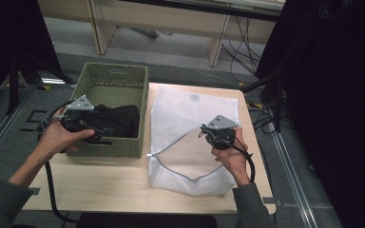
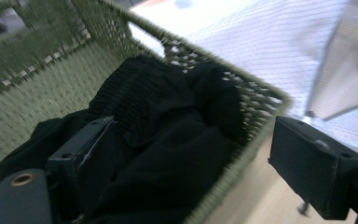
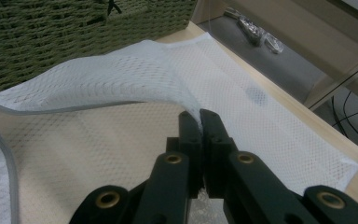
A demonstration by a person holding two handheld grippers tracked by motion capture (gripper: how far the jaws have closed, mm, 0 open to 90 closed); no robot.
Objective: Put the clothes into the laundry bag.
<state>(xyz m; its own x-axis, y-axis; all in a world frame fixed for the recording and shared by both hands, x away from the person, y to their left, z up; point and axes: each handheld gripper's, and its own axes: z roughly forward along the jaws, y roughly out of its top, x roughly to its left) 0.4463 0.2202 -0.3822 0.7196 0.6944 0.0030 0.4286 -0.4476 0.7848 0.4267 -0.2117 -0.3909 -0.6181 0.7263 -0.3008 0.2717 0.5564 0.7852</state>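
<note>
The right gripper view shows the right gripper [image 3: 200,116] with jaws clamped on the white mesh bag's [image 3: 121,79] lifted edge, beside the green basket [image 3: 51,32]. The left gripper [image 2: 186,154] hangs, jaws apart, over black clothing [image 2: 168,140] in that basket

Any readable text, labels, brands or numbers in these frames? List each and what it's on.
None readable.
Mesh laundry bag: a small grey round mark near its far end, too blurred to tell whether it is a logo or print.
Green woven basket: no label.
Black garment: no tag in sight.
Left tool and right tool: no markings to be seen.
</note>
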